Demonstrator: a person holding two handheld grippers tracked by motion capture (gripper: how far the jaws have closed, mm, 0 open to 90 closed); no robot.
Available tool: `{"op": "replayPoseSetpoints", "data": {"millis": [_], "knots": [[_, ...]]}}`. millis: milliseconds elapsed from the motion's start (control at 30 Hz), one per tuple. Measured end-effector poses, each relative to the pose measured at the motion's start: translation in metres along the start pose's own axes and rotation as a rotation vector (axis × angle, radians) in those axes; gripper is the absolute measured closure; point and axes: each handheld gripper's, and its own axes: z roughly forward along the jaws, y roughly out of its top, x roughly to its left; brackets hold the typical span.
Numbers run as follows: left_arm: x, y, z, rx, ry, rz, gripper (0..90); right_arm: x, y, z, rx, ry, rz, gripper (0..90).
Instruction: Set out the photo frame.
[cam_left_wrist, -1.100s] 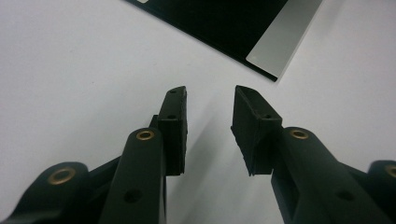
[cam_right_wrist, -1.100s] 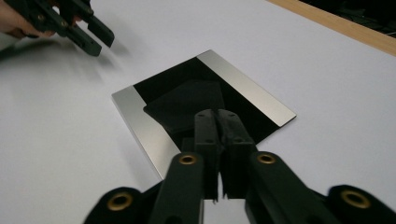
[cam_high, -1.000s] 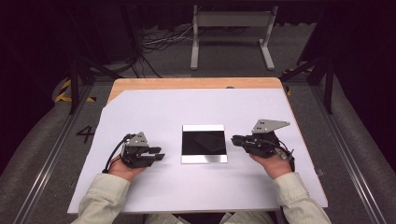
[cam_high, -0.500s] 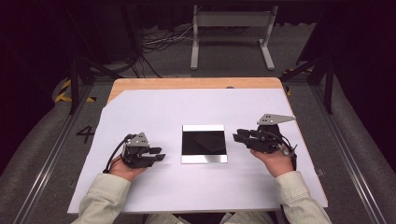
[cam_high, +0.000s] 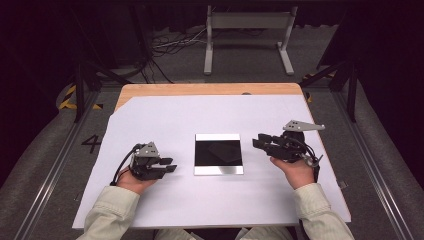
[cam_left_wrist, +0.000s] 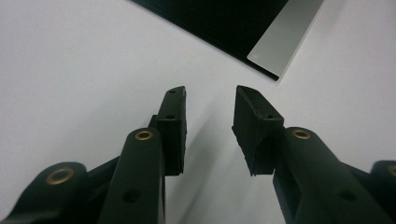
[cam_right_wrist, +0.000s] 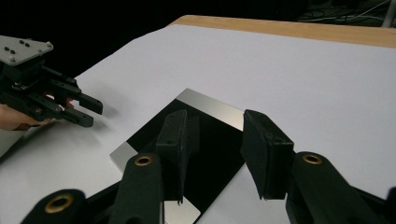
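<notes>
A black square plate (cam_high: 218, 154) with silver strips along its far and near edges lies flat on the white sheet, between my two grippers. My left gripper (cam_high: 167, 167) rests on the sheet just left of the plate, open and empty. In the left gripper view its jaws (cam_left_wrist: 210, 93) point at the plate's corner (cam_left_wrist: 275, 46) and stand short of it. My right gripper (cam_high: 260, 141) hovers at the plate's right edge. Its jaws have just been opening, with nothing between them. In the right gripper view the right gripper (cam_right_wrist: 215, 119) looks across the plate (cam_right_wrist: 212, 154) at the left gripper (cam_right_wrist: 88, 112).
The white sheet (cam_high: 200, 115) covers most of a wooden table, whose bare far edge (cam_high: 200, 89) shows. A grey metal stand (cam_high: 247, 35) and cables lie on the floor beyond. The person's sleeves enter from the near edge.
The right gripper's jaws have spread apart and the gripper has shifted slightly toward the far side. The left gripper and the plate have not moved.
</notes>
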Motion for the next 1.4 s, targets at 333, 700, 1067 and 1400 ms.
{"op": "replayPoseSetpoints", "data": {"millis": [333, 700, 1067, 1400], "knots": [[0.0, 0.001, 0.0, -0.002, -0.001, -0.002, 64.7, -0.005, -0.009, 0.002, -0.052, -0.039, 0.078, 54.0], [0.0, 0.003, 0.003, 0.001, -0.006, 0.001, 64.8, -0.007, -0.017, 0.01, -0.024, -0.05, 0.187, 49.6], [0.0, 0.002, 0.003, 0.002, -0.009, -0.005, 64.8, -0.008, -0.017, 0.018, 0.049, -0.024, 0.254, 46.5], [0.0, 0.001, 0.003, 0.004, -0.007, -0.001, 65.0, -0.007, -0.017, 0.023, 0.097, 0.001, 0.292, 45.1]]}}
